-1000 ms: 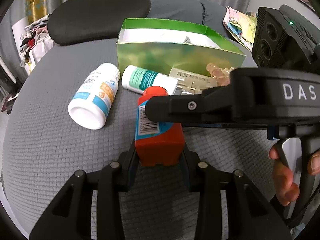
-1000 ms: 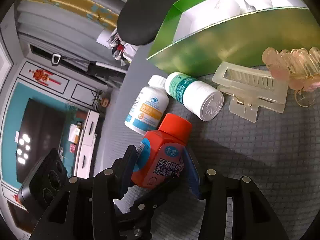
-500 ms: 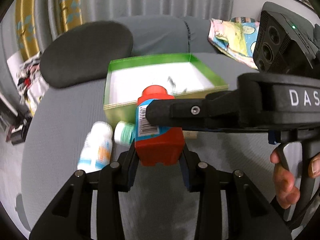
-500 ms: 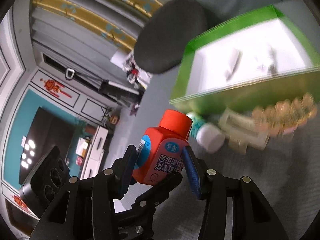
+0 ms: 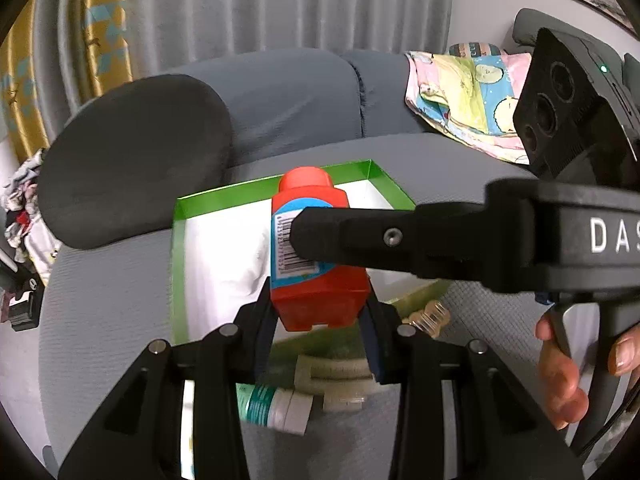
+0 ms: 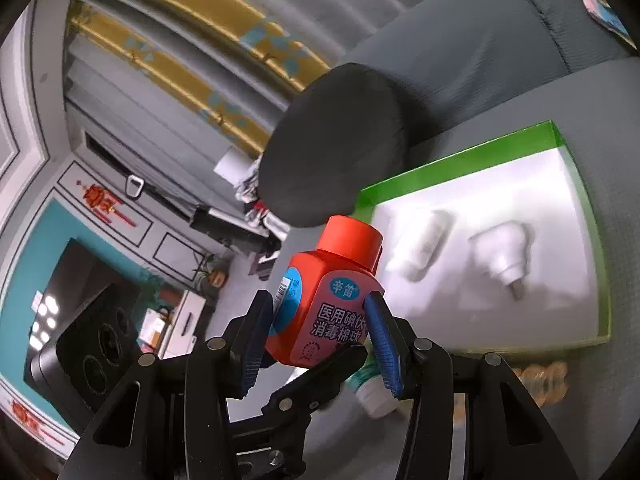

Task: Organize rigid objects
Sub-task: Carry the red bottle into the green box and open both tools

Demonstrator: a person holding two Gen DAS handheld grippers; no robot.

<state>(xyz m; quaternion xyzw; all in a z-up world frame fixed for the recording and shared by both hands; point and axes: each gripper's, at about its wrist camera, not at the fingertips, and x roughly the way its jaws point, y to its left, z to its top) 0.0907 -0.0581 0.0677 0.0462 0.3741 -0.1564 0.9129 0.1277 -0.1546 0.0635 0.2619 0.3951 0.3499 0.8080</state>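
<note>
Two white items already lie in the green box (image 6: 472, 160); the green-labelled bottle (image 5: 276, 404), the clear hair clip (image 5: 340, 380) and the pink clip (image 6: 544, 380) remain on the grey sofa seat below it. The red bottle (image 5: 316, 256) sits at frame centre, above the box's near edge, clamped at its base by the left gripper (image 5: 320, 320) and across its body by the right gripper (image 6: 320, 320).

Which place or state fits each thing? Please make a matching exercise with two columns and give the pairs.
1. red bottle
2. green box
3. teal-labelled bottle
4. dark round cushion

A. lying on its side on the grey seat
B. clamped by both grippers
C. behind the box
D. open, white inside

Pairs: 1-B, 2-D, 3-A, 4-C
</note>
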